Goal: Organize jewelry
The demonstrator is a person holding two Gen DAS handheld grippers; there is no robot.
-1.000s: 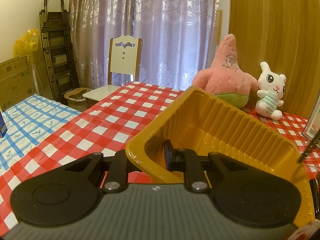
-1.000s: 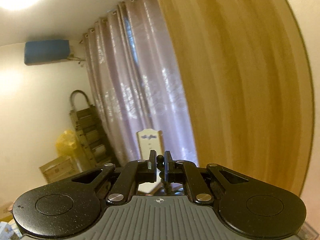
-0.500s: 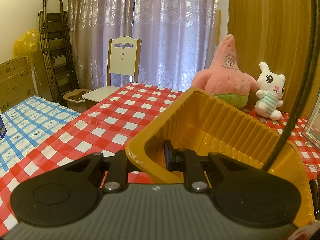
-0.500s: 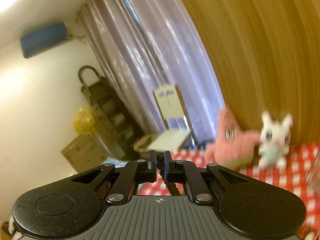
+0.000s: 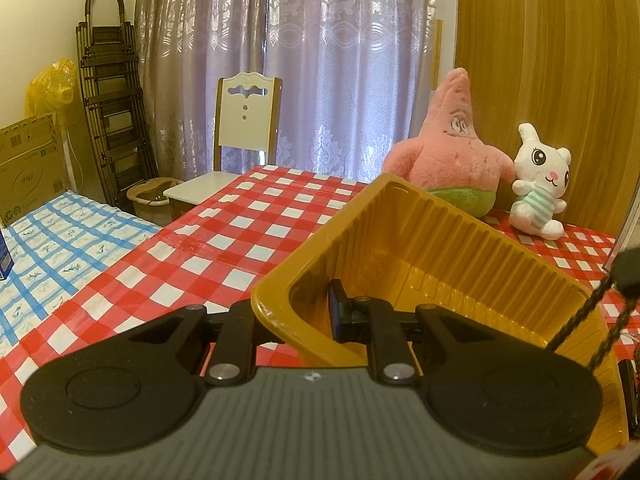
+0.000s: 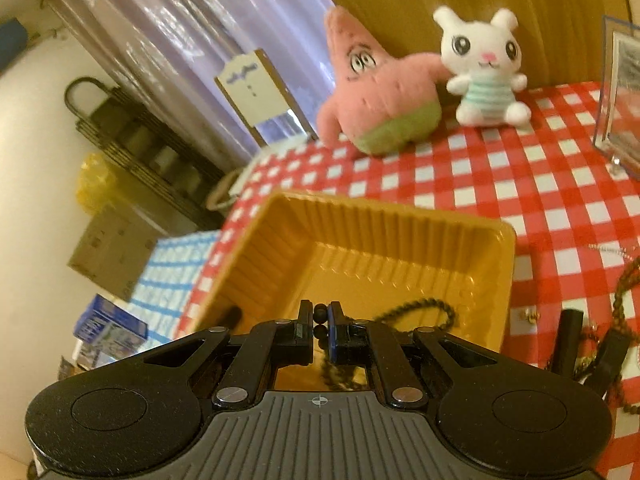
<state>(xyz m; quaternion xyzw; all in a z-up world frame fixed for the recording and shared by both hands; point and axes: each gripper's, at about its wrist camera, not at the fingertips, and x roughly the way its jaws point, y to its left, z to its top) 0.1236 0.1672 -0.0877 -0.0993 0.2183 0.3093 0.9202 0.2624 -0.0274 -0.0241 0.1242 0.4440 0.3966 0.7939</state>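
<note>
A yellow ribbed plastic tray [image 5: 440, 240] is tipped up over the red-checked tablecloth. My left gripper [image 5: 292, 320] is shut on its near wall, one finger inside and one outside. My right gripper [image 6: 319, 320] hangs over the tray [image 6: 360, 232] and is shut on a dark beaded necklace [image 6: 420, 308], whose loop trails down inside the tray. In the left wrist view, the necklace strands [image 5: 580, 312] cross the tray's right side.
More jewelry lies on the cloth right of the tray: a brown bead strand [image 6: 624, 288], a thin silver chain [image 6: 612, 250] and a small gold piece [image 6: 530, 314]. A pink star plush [image 5: 448, 152], a white bunny plush [image 5: 540, 188] and a clear acrylic stand [image 6: 620, 100] are at the back.
My right gripper has come down and tipped from facing the curtain and wall to facing the tray, bringing the necklace down into it. The left gripper and tray have stayed still.
</note>
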